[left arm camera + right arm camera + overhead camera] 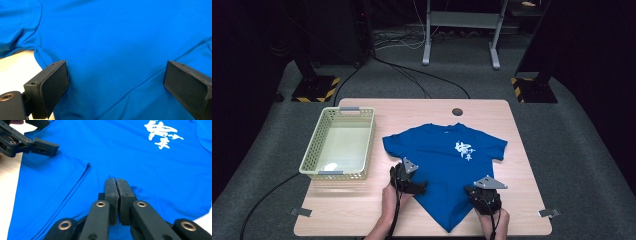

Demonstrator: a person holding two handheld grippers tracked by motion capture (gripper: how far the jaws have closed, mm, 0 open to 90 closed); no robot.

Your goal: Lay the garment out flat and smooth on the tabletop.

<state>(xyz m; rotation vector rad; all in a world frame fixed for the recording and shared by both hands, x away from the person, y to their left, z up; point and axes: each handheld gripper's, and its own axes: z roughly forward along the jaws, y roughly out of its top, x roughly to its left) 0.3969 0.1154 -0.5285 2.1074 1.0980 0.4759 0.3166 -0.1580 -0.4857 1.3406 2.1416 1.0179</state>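
Shirt [447,165] lies flat on the table [522,150], blue, white print [161,133] facing up, well ahead of my right fingertips. My right gripper [116,182] has its jaws together, and a small pinch of the cloth seems caught at their tips near the lower edge. My left gripper [116,77] stands with jaws wide apart, cloth spread between and beneath them, the sleeve's hem just beside the left pad [53,85]. Basket [339,142] sits well off past my left gripper.
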